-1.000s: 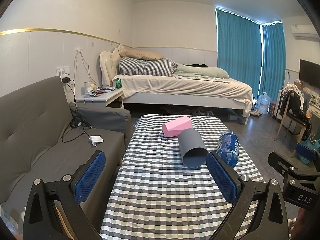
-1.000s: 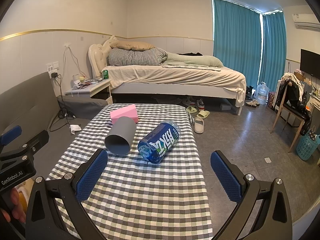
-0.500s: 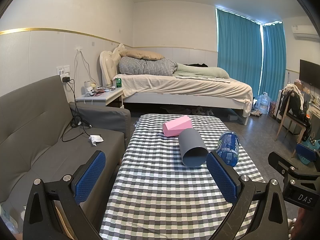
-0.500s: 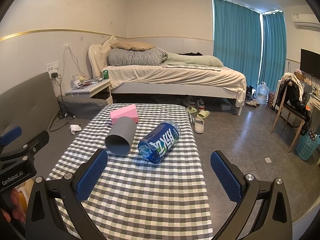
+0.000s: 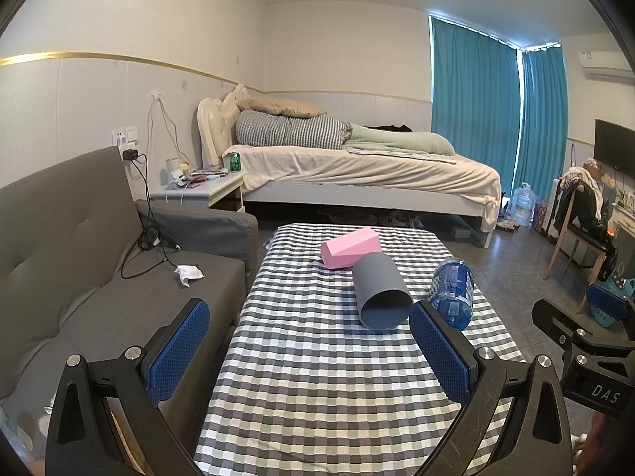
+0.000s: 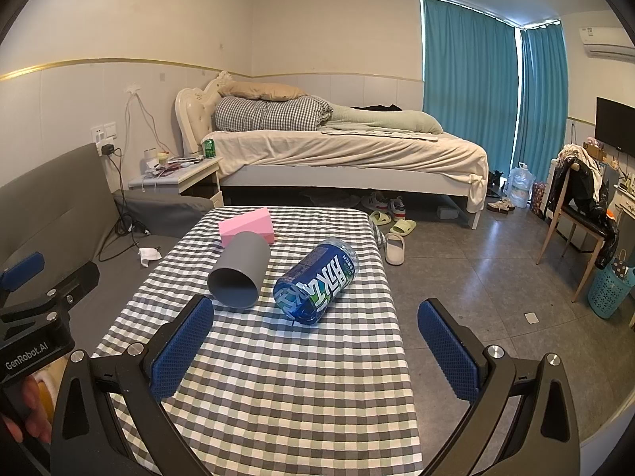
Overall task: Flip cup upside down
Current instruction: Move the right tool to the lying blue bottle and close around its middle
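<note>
A grey cup [image 5: 380, 291] [image 6: 239, 273] lies on its side on the checked table [image 5: 317, 377] [image 6: 278, 377], its open mouth facing me. My left gripper [image 5: 309, 349] hangs open above the near part of the table, short of the cup, nothing between its blue pads. Just as wide open and empty, my right gripper [image 6: 315, 347] hovers over the table's near right side, with the cup ahead of its left finger.
A pink block [image 5: 350, 252] [image 6: 247, 229] lies right behind the cup. A blue labelled bottle [image 5: 452, 294] [image 6: 316, 286] lies on its side to the cup's right. A grey sofa [image 5: 71, 261] borders the table on the left; a bed [image 6: 349, 150] stands beyond.
</note>
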`<state>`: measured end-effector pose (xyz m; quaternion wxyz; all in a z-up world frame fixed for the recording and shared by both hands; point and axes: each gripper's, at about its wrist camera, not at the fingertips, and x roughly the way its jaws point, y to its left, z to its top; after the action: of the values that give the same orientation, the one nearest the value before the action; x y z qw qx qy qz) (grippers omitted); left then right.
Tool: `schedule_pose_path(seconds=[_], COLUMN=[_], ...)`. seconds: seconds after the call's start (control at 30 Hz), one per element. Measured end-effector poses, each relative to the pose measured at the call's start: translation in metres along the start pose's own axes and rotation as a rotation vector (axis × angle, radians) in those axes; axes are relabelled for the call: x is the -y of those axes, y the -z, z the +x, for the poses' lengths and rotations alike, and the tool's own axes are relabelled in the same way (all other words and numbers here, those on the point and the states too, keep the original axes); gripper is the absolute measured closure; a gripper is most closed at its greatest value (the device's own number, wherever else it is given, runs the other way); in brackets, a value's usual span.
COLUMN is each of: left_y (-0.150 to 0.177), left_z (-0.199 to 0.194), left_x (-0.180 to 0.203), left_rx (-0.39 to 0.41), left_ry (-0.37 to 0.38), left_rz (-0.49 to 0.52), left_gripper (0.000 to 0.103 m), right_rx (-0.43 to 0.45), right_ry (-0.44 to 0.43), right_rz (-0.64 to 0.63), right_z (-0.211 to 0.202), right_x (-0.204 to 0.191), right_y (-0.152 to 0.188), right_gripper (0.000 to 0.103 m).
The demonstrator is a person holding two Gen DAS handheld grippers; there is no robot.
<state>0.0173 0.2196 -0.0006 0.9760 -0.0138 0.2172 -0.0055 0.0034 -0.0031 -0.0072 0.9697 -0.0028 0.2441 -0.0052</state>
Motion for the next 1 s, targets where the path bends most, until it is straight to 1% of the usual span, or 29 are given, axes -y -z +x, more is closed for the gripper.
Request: schedule_pose_path(seconds=[0.2,0.37,0.43,0.53,0.6,0.73,0.83,0.93,1.0], left_y=[0.004,0.010,0.011,0.011,0.011,0.010,0.011,0.012,0.014], left_z=[0.016,0.044,0.058,0.085,0.098,0.118,0.131,0.139,0.142], left_x=[-0.001,-0.008,-0.010,-0.011,-0.011,-0.011,-0.010,-0.009,-0.007], left_rx=[-0.026,-0.074,-0.096,-0.145,-0.157,-0.179,-0.192,-0.201,-0.208], left_ry=[0.000,-0.012,-0.028,-0.052,-0.058,-0.047,-0.047,-0.039,-0.034], left_rz=[-0.011,-0.057,-0.062,-0.036,-0.028,-0.024,-0.012,-0.019,-0.025], left_gripper=[0.000,0.000,0.000,0.000,0.000,0.000,0.000,0.000,0.000], right_rx=[-0.021,-0.072,-0.093,-0.121,-0.144,-0.185,-0.216,-0.247,-0.263], right_ry=[0.029,0.010,0.012,0.020,0.023,0.019,0.046,0.063,0.059], right_rz=[-0.004,0.025,0.027,0.024,0.036,0.095,0.095,0.123,0.142], right_z=[0.007,0.031,0.045,0.069,0.086,0.126,0.156,0.176,0.185], right_x=[-0.003,-0.004,-0.006,-0.012,-0.013,-0.013,-0.015,-0.011,-0.007], right_y=[-0.002,-0.003,-0.004,-0.004,-0.007,-0.013,-0.011,-0.008,-0.007], right_gripper=[0.000,0.000,0.000,0.000,0.000,0.000,0.000,0.000,0.000])
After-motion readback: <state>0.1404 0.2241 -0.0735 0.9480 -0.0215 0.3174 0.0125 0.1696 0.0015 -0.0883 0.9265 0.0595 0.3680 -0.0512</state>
